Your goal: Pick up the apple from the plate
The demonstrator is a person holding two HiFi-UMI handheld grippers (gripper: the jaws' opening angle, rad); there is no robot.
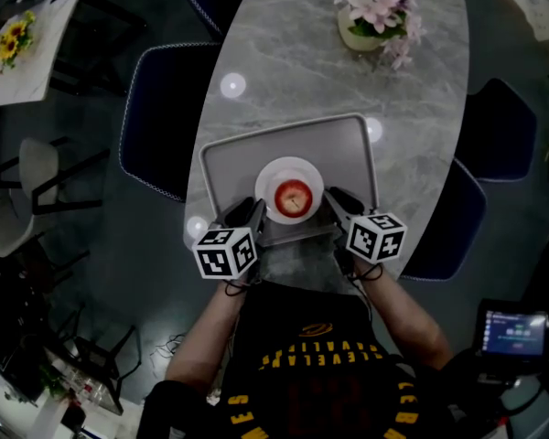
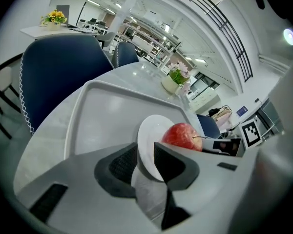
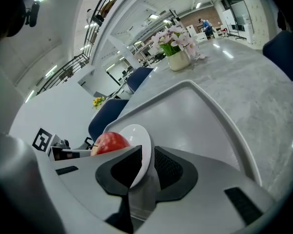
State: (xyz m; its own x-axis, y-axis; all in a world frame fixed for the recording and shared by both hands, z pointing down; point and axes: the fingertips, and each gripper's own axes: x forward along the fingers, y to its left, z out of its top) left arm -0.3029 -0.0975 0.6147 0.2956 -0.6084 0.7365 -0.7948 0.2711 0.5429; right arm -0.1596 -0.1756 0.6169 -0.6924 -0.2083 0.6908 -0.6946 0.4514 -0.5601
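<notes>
Looked down on a grey marble table [image 1: 284, 62] and spotted a grey tray [image 1: 229, 158] laid on its near end. Found a white plate [image 1: 273, 174] set on the near half of that tray, with a red apple [image 1: 294, 196] sitting right in the middle of it, stem end facing up. Caught the left gripper [image 2: 145, 156] pinched onto the plate's left rim: jaws drawn nearly together, dark pads pressed to either face of the thin white edge. Saw the very same on the other side: right gripper [image 3: 147, 162] closed down on the right rim, edge of the plate sandwiched between its pads. Noted the apple untouched by either pair of jaws, resting free on the plate between the two grippers. Made out a marker cube [image 1: 226, 251] on the left gripper and a matching one on the right, both at the table's near edge, just ahead of the person's forearms [image 1: 210, 323]. Picked out a pot of pink flowers [image 1: 373, 12] at the far end of the table, well apart from the tray. Spotted dark blue chairs [image 1: 160, 122] tucked in along both sides. Could not tell whether the plate was lifted or flat on the tray.
</notes>
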